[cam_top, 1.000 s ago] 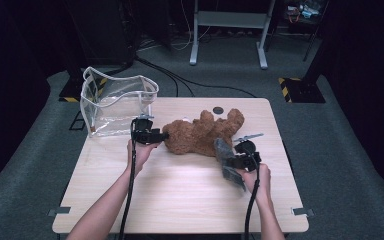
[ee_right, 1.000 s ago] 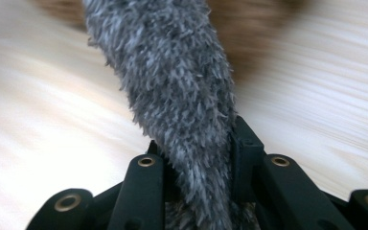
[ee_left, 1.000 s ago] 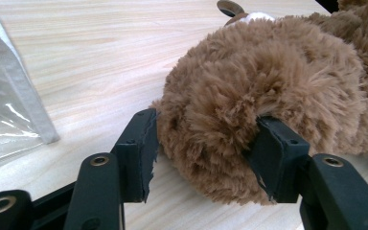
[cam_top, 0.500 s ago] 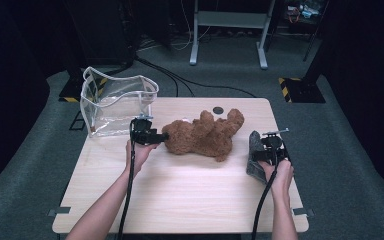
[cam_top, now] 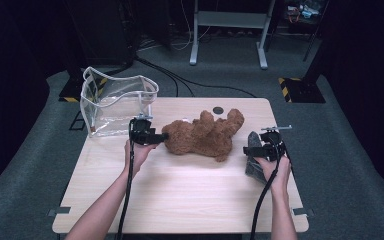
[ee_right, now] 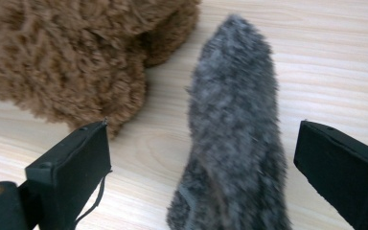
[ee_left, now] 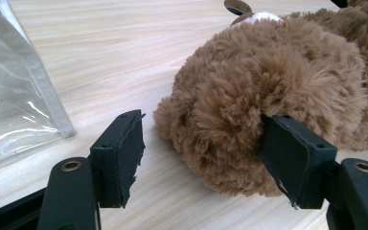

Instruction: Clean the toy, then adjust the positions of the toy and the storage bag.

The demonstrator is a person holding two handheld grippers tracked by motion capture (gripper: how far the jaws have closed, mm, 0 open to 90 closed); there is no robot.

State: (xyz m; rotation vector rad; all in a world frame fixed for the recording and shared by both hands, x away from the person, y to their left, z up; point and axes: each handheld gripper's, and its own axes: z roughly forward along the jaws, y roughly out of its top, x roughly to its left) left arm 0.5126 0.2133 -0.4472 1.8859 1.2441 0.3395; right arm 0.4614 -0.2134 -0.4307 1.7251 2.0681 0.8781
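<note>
Clear bag [cam_top: 115, 107] stands at the counter's [cam_top: 180, 195] far left. Your left gripper [ee_left: 201, 158] has just been opening; one of its fingers [ee_left: 292, 158] touches the brown bear [cam_top: 205, 135] mid-counter. Your right gripper [ee_right: 201, 167] has just spread wide, grey furry piece [ee_right: 235, 134] lying loose between.

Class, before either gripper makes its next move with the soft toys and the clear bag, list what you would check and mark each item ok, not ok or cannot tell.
1. Left gripper jaws open around the fluffy brown plush bear: ok; one jaw touches fur, the other stands clear.
2. Right gripper jaws apart, having just opened, off the grey furry fabric piece between them: ok.
3. Clear plastic bag with grey trim standing open-topped: ok.
4. Bare wooden table between bear and bag: ok.
5. Bear fits the bag: cannot tell.
</note>
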